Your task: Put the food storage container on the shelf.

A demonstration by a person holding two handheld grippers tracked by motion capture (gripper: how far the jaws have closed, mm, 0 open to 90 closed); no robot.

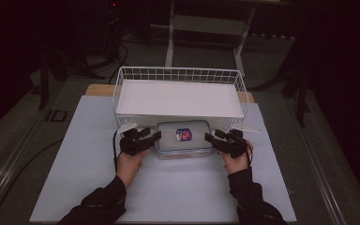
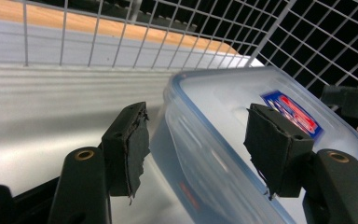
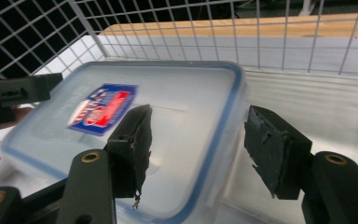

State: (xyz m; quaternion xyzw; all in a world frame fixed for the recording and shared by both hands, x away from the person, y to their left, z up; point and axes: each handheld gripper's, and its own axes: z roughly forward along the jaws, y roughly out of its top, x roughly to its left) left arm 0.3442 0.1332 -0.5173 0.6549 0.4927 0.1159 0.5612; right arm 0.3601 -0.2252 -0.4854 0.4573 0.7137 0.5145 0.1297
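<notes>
Grippers [image 1: 157, 136] beside container [image 1: 183, 139], basket [image 1: 178, 74] behind

— Any writing you can read anywhere?

— One label [image 3: 101, 109], blue and red, on the lid of the clear container [image 3: 177, 98], left of centre in the right gripper view. Its white lettering is too blurred to make out.

— From the other views?

— The same label sits at the right of the left gripper view and mid-frame from above; unreadable there too.
</notes>
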